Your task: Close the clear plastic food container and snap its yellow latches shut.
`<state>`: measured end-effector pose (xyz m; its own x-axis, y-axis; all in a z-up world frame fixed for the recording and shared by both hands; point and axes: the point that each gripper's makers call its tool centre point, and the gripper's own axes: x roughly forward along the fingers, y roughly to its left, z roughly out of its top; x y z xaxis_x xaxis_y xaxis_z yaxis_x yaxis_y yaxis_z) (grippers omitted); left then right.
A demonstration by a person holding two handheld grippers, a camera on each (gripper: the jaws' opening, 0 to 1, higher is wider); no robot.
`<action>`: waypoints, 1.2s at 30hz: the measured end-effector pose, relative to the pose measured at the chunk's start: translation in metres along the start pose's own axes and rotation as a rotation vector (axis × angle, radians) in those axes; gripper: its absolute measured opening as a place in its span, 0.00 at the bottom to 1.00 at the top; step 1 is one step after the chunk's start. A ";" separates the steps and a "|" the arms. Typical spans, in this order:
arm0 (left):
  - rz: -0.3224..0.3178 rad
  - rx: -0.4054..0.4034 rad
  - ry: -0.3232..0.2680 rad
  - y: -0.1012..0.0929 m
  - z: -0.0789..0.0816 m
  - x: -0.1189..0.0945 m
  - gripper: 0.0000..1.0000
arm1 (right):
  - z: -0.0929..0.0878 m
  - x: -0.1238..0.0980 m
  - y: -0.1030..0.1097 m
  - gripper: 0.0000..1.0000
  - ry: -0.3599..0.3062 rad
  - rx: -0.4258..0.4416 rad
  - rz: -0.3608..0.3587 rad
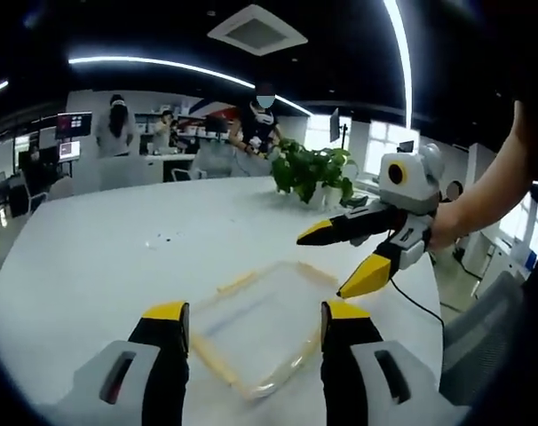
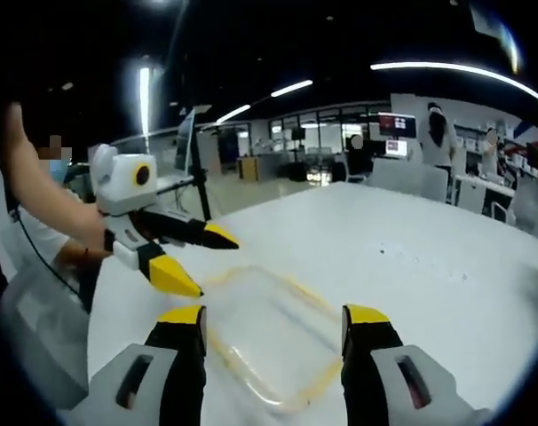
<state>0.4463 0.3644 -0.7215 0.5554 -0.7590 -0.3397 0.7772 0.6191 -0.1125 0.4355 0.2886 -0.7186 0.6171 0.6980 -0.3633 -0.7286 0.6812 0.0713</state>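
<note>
A clear plastic food container with yellow latches lies flat on the white table, its lid on. My left gripper hovers open just above its near edge, jaws wide apart and nothing between them. The right gripper comes in from the right, open, its yellow tips over the container's far right side. In the right gripper view the same container sits between my right gripper's open jaws, and the left gripper reaches in from the left, open, over its left edge.
A potted green plant stands at the table's far side. Several people stand by desks and monitors beyond the table. A person's arm holds the left gripper. A cable trails off the table's right edge.
</note>
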 end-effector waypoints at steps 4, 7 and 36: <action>0.012 -0.006 -0.017 0.000 0.002 -0.003 0.57 | 0.000 -0.004 0.000 0.60 -0.010 -0.001 -0.014; 0.022 -0.020 -0.023 0.002 0.002 -0.004 0.56 | -0.002 -0.006 -0.002 0.61 -0.010 0.001 -0.028; 0.099 -0.083 -0.016 0.009 -0.021 -0.046 0.56 | -0.021 -0.050 -0.003 0.60 -0.003 0.068 -0.097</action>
<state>0.4219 0.4090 -0.7266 0.6336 -0.6956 -0.3386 0.6912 0.7056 -0.1563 0.4004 0.2476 -0.7207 0.6849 0.6286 -0.3685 -0.6434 0.7591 0.0990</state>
